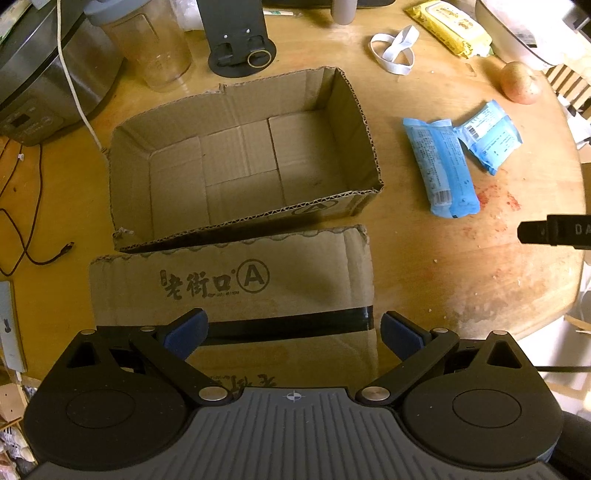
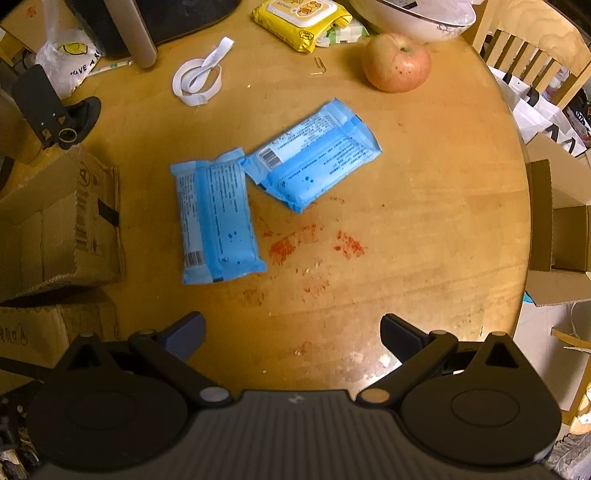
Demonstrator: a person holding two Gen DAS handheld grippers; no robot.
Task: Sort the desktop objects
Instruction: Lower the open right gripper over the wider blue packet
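Well, I see my left claw (image 1: pixel 293 332) wide open with nothing in it, and it hangs over a flat box flap (image 1: pixel 236 280) near my edge of the table (image 1: pixel 461 295). My right claw (image 2: pixel 293 332) is wide open too and holds nothing. Under it the wood is bare, so there is good room there. Its tip (image 1: pixel 554 230) pokes into the left view from the right side. The table is round and made of wood, with red smears (image 2: pixel 314 243) and little crumbs on it. Its right edge drops off close by, with a chair (image 2: pixel 535 48) and bags beyond it. The box (image 1: pixel 240 158) sits open and has nothing inside. Its far side is crowded by a clear cup (image 1: pixel 155 44), a black stand (image 1: pixel 240 44) and a metal cooker (image 1: pixel 44 74). I count two blue packs (image 2: pixel 218 218) on the wood to the right of the box. The near one lies long, pointing at me, and the far one (image 2: pixel 314 155) lies slanted, with their corners touching. I count one apple (image 2: pixel 397 61), one yellow pack (image 2: pixel 303 18), one white band (image 2: pixel 199 77) and one white bowl (image 2: pixel 413 18), all near the far edge.
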